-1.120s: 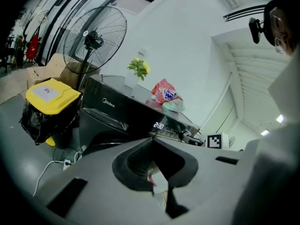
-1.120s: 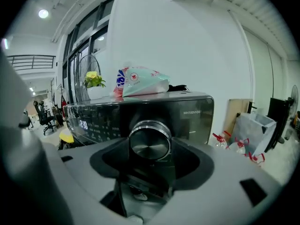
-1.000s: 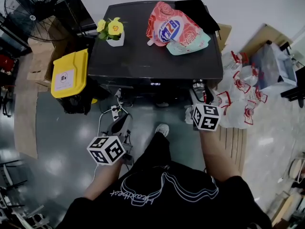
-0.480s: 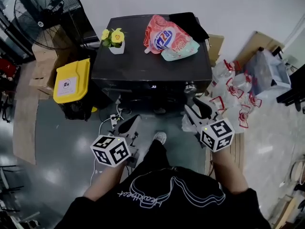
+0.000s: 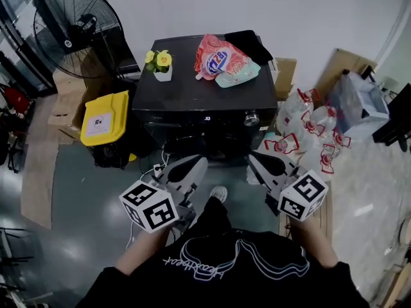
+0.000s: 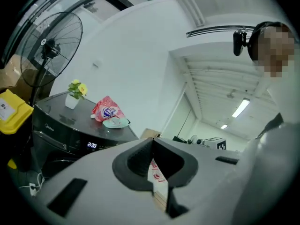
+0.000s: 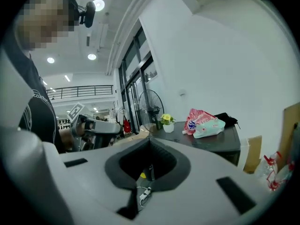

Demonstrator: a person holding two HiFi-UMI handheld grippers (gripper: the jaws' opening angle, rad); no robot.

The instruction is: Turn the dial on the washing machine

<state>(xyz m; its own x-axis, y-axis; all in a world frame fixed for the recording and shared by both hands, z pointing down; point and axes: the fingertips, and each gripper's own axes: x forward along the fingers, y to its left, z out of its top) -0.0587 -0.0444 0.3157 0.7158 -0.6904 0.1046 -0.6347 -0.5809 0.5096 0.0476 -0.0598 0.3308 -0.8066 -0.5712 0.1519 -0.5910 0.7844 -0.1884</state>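
The black washing machine stands ahead of me, with its silver dial at the right end of the front panel. My right gripper hangs below the dial and well short of it, shut with nothing between its jaws. My left gripper is held beside it over the floor, also shut and empty. In the left gripper view the jaws meet in front of the machine. In the right gripper view the jaws are closed, with the machine off to the right.
On the machine's top sit a small flower pot, red and green refill bags and a black cloth. A yellow bin and a standing fan are on the left. Tied plastic bags and cardboard lie on the right, and a power strip is on the floor.
The right gripper has drawn back from the dial toward the person and its jaws have closed. The view has backed away from the machine. The left gripper stays shut.
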